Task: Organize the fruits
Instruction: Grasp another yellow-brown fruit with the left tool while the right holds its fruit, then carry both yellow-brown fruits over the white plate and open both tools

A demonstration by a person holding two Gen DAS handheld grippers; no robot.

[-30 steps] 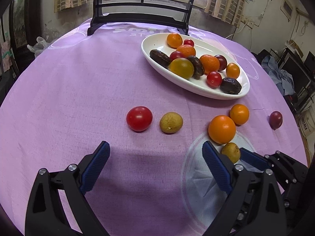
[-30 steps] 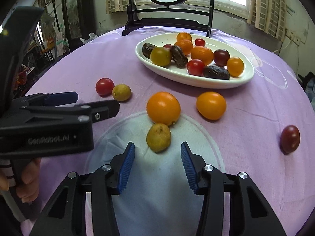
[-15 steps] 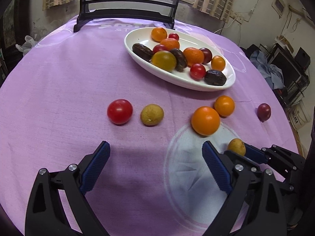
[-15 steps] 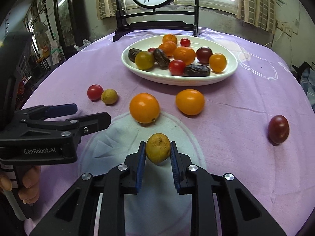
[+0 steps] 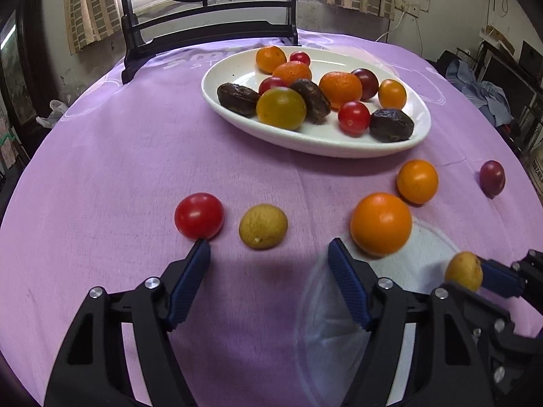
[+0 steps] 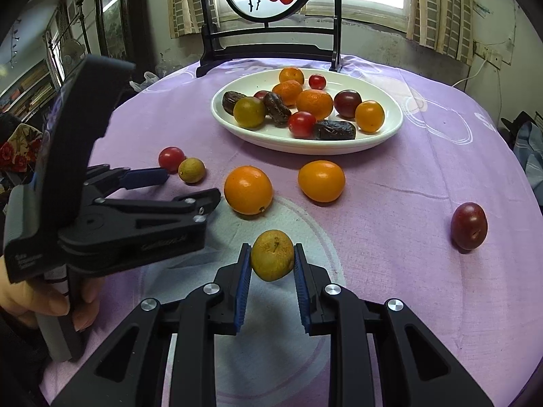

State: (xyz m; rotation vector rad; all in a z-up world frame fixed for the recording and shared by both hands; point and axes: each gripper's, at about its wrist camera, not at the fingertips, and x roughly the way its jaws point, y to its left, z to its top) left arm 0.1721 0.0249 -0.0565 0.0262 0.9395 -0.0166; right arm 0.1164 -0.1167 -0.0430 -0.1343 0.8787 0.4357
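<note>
Risking a roll-off: round fruit scattered on the table [image 6: 424, 176]. White dish [image 6: 390, 135], upper centre, holds oranges, tomatoes, dates. Left tongs [image 5: 268, 249], just closing, half-open and empty, near the tan fruit [image 5: 263, 226]. Right tongs [image 6: 272, 260] clamp the yellow-brown fruit [image 6: 272, 255], lower centre; a glancing grip could slip.

From my seat both wrist cameras look steeply down and forward along their fingers, close over the purple tablecloth [image 5: 101, 156], sharing the white plate [image 5: 419, 129] toward twelve o'clock, while the right view catches the left gripper [image 6: 190, 186] at nine.
</note>
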